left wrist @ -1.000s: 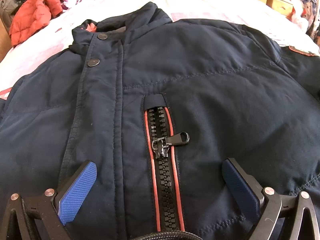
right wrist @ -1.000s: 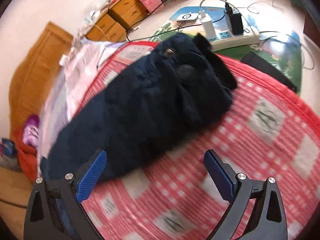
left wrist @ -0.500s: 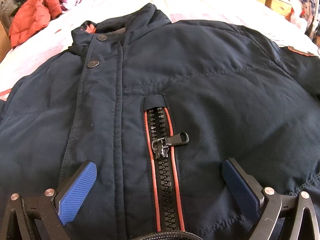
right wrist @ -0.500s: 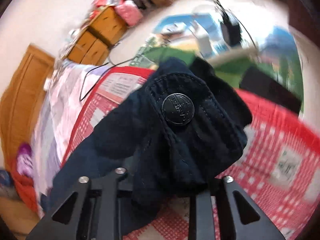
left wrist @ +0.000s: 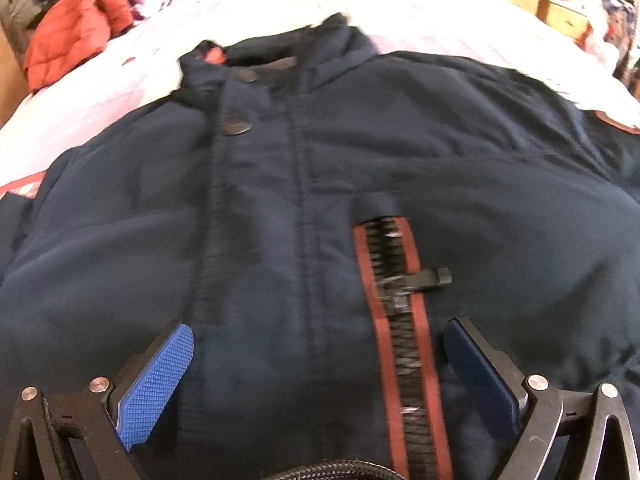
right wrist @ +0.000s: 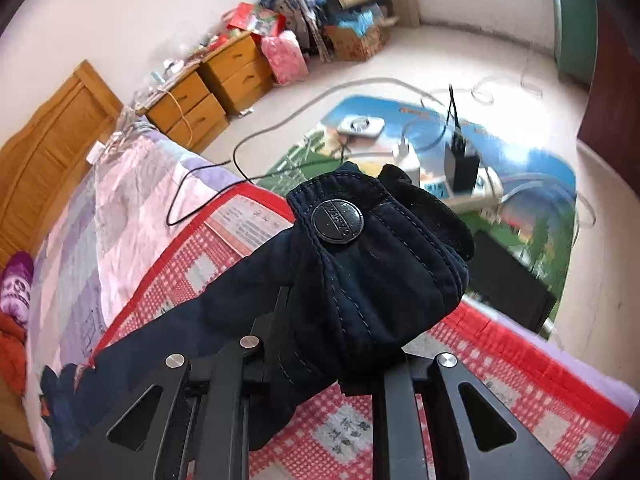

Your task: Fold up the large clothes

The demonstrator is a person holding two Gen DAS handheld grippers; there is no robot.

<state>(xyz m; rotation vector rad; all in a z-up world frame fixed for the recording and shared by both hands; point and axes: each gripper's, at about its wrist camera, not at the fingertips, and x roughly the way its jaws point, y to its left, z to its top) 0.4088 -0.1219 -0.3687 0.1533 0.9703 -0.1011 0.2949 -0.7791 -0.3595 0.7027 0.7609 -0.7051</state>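
A dark navy jacket [left wrist: 280, 208] lies face up on the bed, collar at the far end, with snap buttons and a red-edged chest pocket zipper [left wrist: 400, 300]. My left gripper [left wrist: 316, 364] is open and hovers low over the jacket's chest, its blue pads on either side of the placket and zipper. My right gripper [right wrist: 332, 344] is shut on the jacket's sleeve cuff [right wrist: 372, 264] and holds it lifted above the bed. A round snap button [right wrist: 337, 221] shows on the cuff. The sleeve trails down to the left.
An orange-red garment [left wrist: 68, 36] and a patterned pillow lie at the bed's far left. Under the sleeve is a red checked blanket [right wrist: 360, 432]. Wooden drawers [right wrist: 208, 88], a floor mat with a power strip [right wrist: 460, 188] and cables lie beyond the bed edge.
My right gripper has shut on the sleeve cuff and lifted it off the blanket. The left gripper has shifted a little left over the jacket, still open.
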